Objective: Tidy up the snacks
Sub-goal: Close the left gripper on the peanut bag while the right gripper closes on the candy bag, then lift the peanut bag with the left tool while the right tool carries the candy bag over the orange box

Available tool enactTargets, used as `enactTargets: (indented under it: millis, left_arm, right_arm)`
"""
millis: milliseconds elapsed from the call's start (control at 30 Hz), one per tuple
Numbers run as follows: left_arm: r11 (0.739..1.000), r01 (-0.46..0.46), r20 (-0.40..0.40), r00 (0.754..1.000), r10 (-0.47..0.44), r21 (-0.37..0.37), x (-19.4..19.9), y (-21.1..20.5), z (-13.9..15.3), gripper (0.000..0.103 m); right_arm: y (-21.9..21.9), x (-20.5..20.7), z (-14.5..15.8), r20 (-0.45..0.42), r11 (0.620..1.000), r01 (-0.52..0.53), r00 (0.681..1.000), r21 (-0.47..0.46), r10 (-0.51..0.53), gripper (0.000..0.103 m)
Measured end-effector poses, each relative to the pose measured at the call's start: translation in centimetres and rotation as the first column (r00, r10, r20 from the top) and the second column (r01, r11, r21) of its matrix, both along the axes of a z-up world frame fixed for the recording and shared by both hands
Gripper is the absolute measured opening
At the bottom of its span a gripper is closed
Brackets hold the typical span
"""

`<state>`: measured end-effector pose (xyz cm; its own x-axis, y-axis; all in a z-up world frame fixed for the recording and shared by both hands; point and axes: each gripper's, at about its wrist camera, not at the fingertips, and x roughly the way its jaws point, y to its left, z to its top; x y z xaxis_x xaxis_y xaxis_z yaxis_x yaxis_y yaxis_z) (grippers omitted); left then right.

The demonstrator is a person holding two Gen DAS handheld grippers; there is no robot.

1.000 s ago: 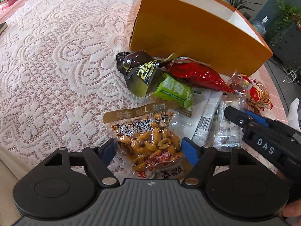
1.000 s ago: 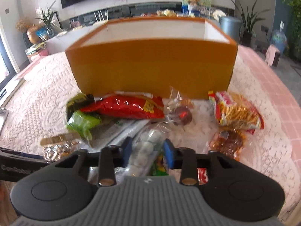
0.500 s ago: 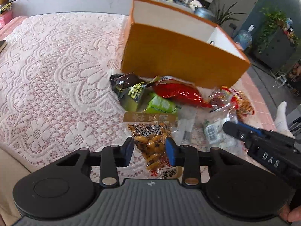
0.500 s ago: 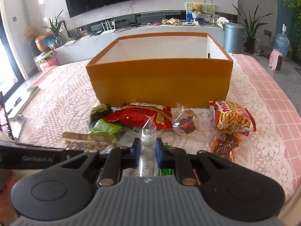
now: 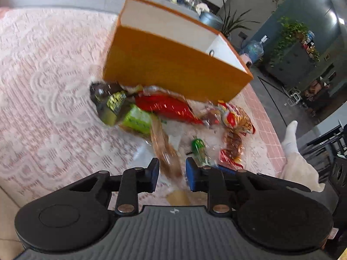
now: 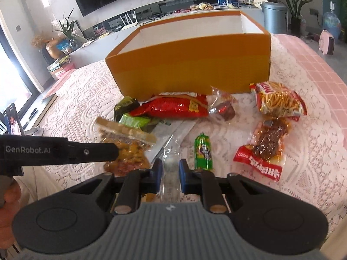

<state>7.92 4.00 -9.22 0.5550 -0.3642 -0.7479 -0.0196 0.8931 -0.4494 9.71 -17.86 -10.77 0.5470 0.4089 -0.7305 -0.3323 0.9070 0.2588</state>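
My right hand-held gripper (image 6: 170, 171) is clamped tight on a clear packet (image 6: 171, 151), which sticks up between its blue pads. My left hand-held gripper (image 5: 171, 171) has a bag of peanuts (image 5: 166, 149) between its pads, and its jaws are closing in on it; that bag is motion-blurred in the left view, but in the right view it shows clearly as a see-through pouch with a tan header strip, hanging off the black arm that reaches in from the left.

Just past my right pads, a little to the right, a small green sausage stick (image 6: 203, 151) lies on the lace bench (image 6: 303, 151). Further right of it sits a red-edged packet of dark braised meat (image 6: 265, 147). Beyond that is a bag of fries snacks (image 6: 278, 100). Straight ahead lie a flat white packet (image 6: 180, 127), then a long red bag (image 6: 173, 108), with a green packet (image 6: 134, 120) and a dark packet (image 6: 124, 106) at its left end and a small wrapped brown sweet (image 6: 224, 110) at its right end.

Behind all the snacks stands the orange box (image 6: 190, 65), open at the top with white inner walls; the red bag lies just beside its front wall. I cannot see anything inside it.
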Motion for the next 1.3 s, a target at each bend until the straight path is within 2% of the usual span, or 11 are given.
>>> enactTargets:
  millis: [100,233,433,633,700,900,1000,1100,1300]
  left_arm:
    - [1.000,-0.016,-0.019,1.000,0.017,0.026,0.2,-0.3,-0.7,0.030]
    - [0.999,-0.042,-0.031,0.999,0.042,0.003,0.4,-0.1,-1.1,0.030]
    - [0.999,-0.048,-0.009,0.999,0.048,-0.012,0.9,-0.1,-0.8,0.039]
    - [0.999,0.026,0.048,0.999,-0.025,-0.030,1.8,-0.9,0.0,0.041]
    - [0.999,0.050,0.062,0.997,-0.049,-0.014,2.3,-1.4,0.1,0.047]
    - [0.996,0.090,0.045,0.995,-0.090,0.015,3.9,-2.5,-1.1,0.048]
    - [0.995,0.090,0.064,0.994,-0.093,0.048,3.8,-2.7,-1.5,0.037]
    - [0.993,0.083,0.072,0.993,-0.089,0.083,3.7,-2.8,-1.8,0.020]
    - [0.992,0.064,0.126,0.989,-0.077,0.106,2.1,-2.3,-0.8,0.017]
  right_arm:
    - [-0.1,-0.1,-0.1,0.006,1.000,-0.009,1.000,-0.001,0.009,0.014]
    - [0.0,-0.3,-0.2,0.016,1.000,-0.024,1.000,0.000,0.024,0.014]
    - [0.3,-0.3,-0.4,0.019,0.999,-0.042,0.999,-0.015,0.042,0.017]
    - [-0.1,0.0,-0.5,0.004,0.999,-0.022,1.000,-0.026,0.022,0.020]
    - [-0.2,0.1,-0.5,0.000,0.999,-0.020,1.000,-0.027,0.020,0.020]
    - [-0.4,0.3,-0.6,-0.011,1.000,-0.010,1.000,-0.029,0.010,0.018]
    - [-0.5,0.4,-0.7,-0.014,1.000,-0.007,1.000,-0.027,0.007,0.018]
    - [-0.5,0.4,-0.7,-0.014,1.000,-0.006,1.000,-0.026,0.006,0.018]
    - [-0.4,0.3,-0.6,-0.015,1.000,-0.013,1.000,-0.026,0.013,0.016]
